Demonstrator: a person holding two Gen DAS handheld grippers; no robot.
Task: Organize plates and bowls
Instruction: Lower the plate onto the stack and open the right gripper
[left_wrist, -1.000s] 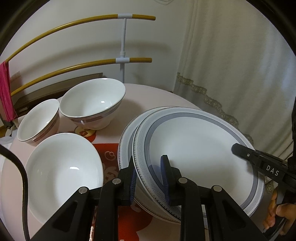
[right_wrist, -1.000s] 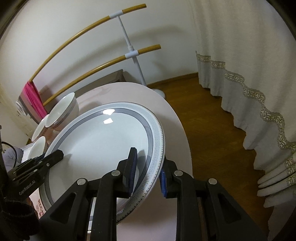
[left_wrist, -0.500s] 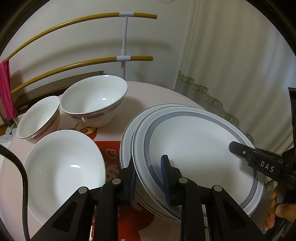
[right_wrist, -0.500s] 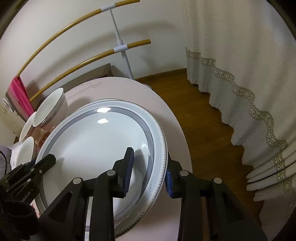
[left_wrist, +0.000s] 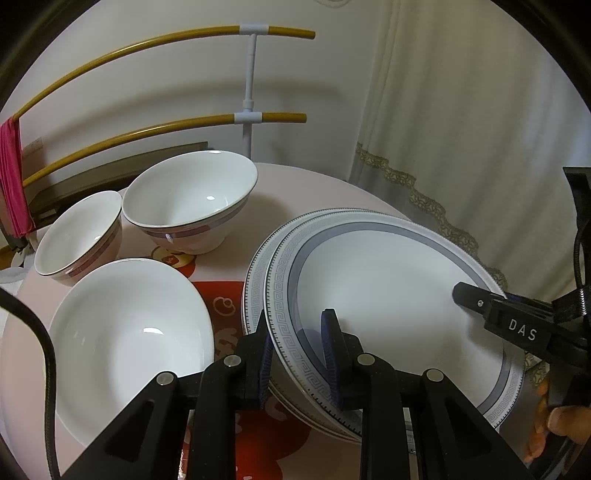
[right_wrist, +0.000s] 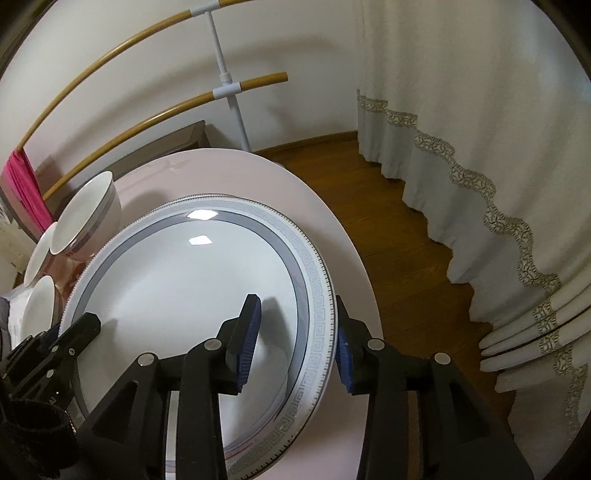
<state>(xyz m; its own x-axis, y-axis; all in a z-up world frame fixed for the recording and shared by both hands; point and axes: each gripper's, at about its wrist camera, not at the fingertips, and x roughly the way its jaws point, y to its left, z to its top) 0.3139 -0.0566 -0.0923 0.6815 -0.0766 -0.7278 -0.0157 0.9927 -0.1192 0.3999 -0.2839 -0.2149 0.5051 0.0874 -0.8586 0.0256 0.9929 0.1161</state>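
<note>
A large grey-rimmed plate (left_wrist: 388, 295) lies on top of a matching plate (left_wrist: 255, 273) on the round table. My left gripper (left_wrist: 295, 354) is shut on the top plate's near-left rim. My right gripper (right_wrist: 295, 339) straddles the same plate's right rim (right_wrist: 314, 295) with its jaws open and apart from it; it also shows in the left wrist view (left_wrist: 498, 317). A shallow white bowl (left_wrist: 129, 332) sits left of the plates. Two deeper white bowls with maroon bands (left_wrist: 192, 199) (left_wrist: 81, 236) stand behind it.
The pale pink table (right_wrist: 258, 177) ends close to the plates on the right, above a wooden floor (right_wrist: 388, 206). A white curtain (right_wrist: 480, 129) hangs at the right. A rack with yellow rails (left_wrist: 166, 125) and a pink cloth (left_wrist: 13, 177) stands behind the table.
My right gripper has opened and let go of the plate's rim. The top plate has come down onto the lower plate. My left gripper has stayed shut on it.
</note>
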